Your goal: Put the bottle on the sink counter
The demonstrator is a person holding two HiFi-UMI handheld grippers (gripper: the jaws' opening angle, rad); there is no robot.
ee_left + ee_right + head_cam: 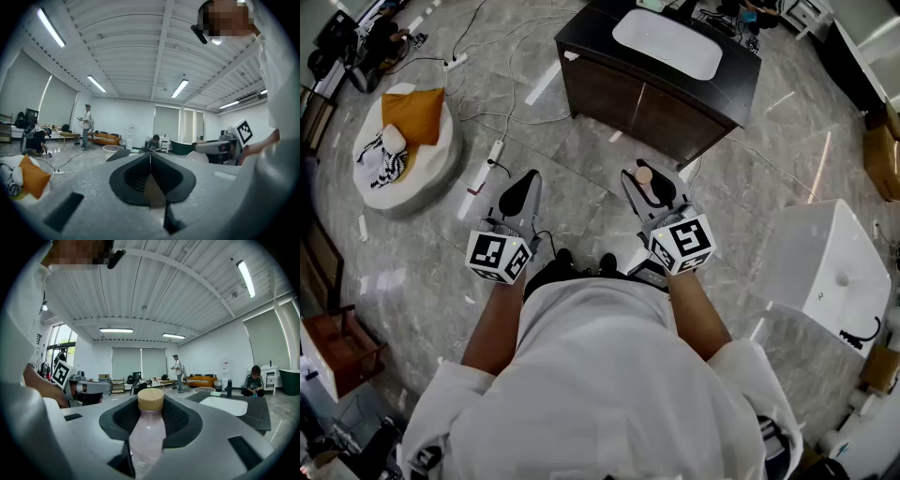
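- The sink counter [741, 86] stands well ahead of the person, across open floor. Most of its dark surface is taken up by the white basin [666, 42]. I'd guess the bare strip around the basin is narrow, so a bottle set down near either edge could tip into the bowl or off the side.
- Cables [502, 117] and a power strip [495, 150] lie on the floor to the left of the way to the counter. A foot could catch there if the person drifts left while looking down at the grippers.
- The right gripper [649, 186] has its jaws wide apart, grasping the pink bottle [147, 434], which is carried in the air and not yet over the counter. The bottle looks smooth and tapers upward, so a jolt or a loose squeeze might let it slide.
- The left gripper [523, 192] has its jaws clenched on nothing, so it could not readily steady the bottle.
- The wooden cap [150, 399] pokes past the jaws and could knock the counter's edge.
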